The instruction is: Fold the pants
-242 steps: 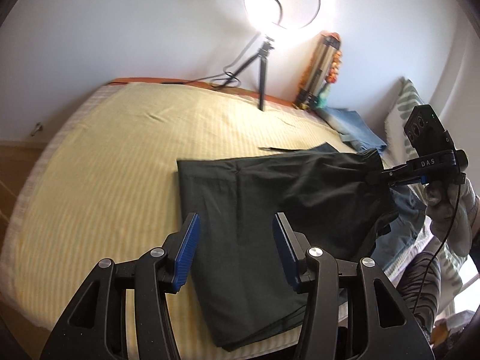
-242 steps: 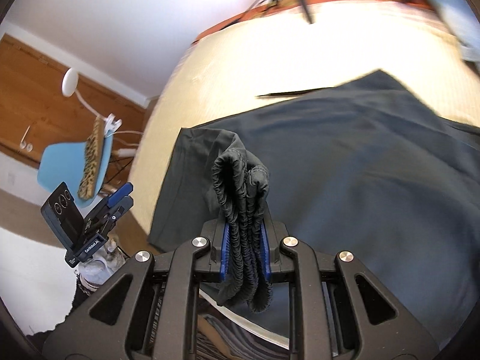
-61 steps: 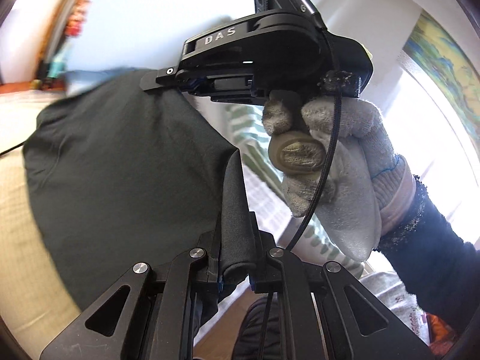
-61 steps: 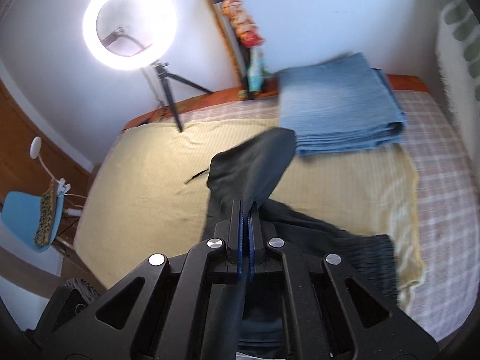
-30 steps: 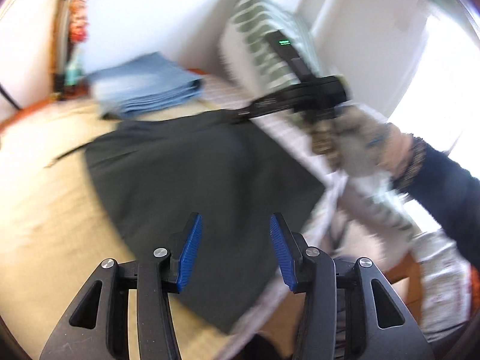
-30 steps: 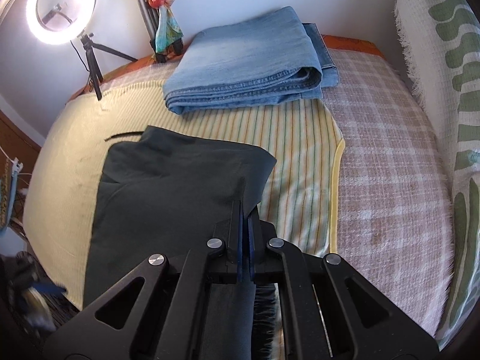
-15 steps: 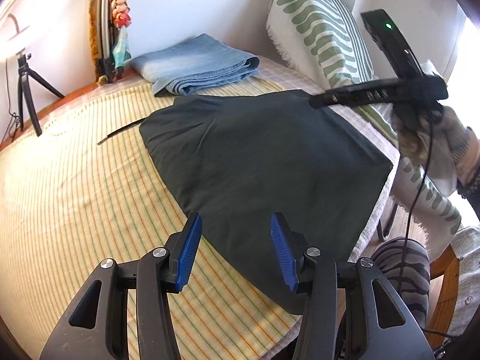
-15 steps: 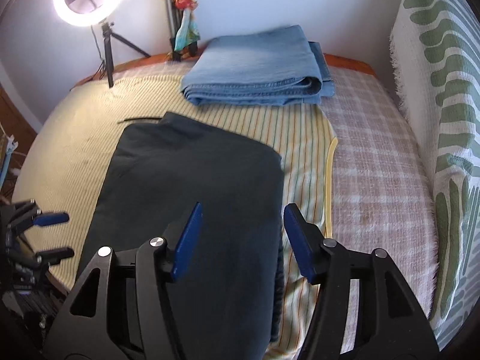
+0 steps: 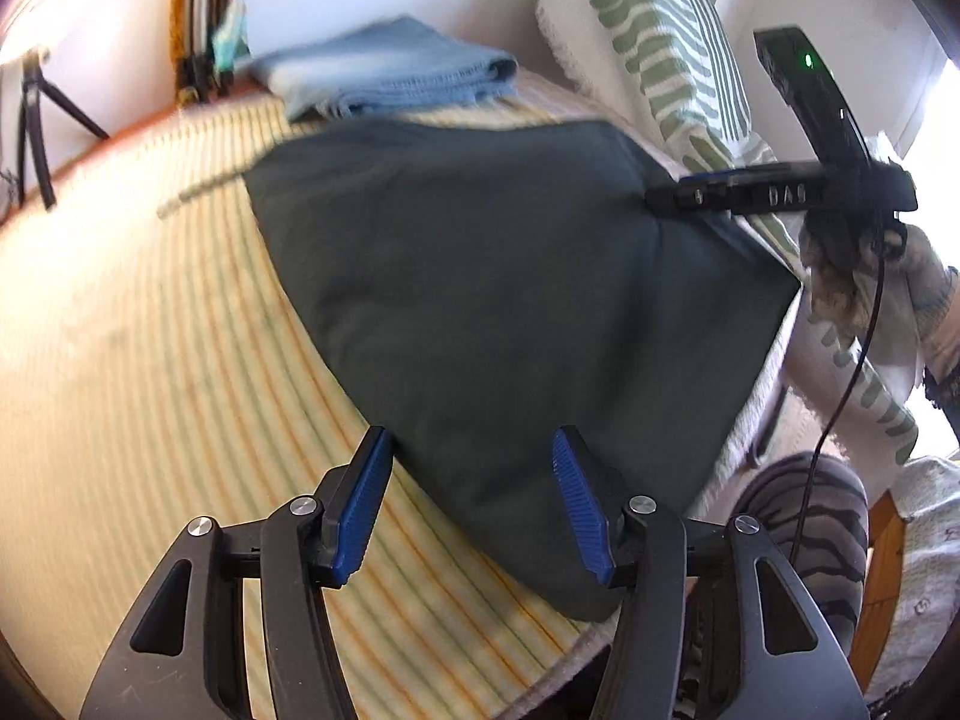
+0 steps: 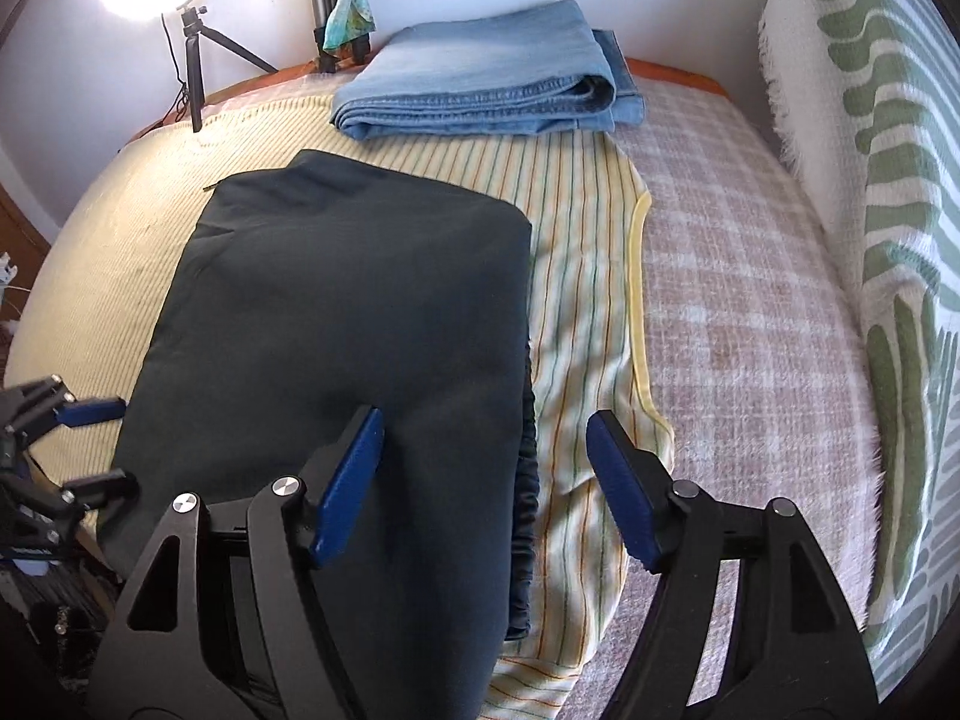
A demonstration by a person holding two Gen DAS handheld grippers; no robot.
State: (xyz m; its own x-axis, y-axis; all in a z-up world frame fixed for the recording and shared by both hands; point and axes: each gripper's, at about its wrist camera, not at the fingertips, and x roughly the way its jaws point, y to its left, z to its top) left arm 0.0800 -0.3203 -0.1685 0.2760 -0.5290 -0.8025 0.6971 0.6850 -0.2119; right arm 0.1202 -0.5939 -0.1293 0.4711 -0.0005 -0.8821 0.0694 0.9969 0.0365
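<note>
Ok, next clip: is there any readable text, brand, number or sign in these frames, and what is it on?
"DAS": raised letters on the side of the black right tongs, seen from the left wrist; the last letter is blurred, so that reading is likely, not certain.
A label on the black left tongs, at the right wrist view's left edge: too small to read.
Folded dark green pants, folded blue jeans: no text.

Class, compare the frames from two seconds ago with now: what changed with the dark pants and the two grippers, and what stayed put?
Both grippers let go: the left gripper and right gripper, then shut on cloth, are open. The dark pants, then lifted, now lie folded flat on the striped sheet. The folded jeans stayed put.
</note>
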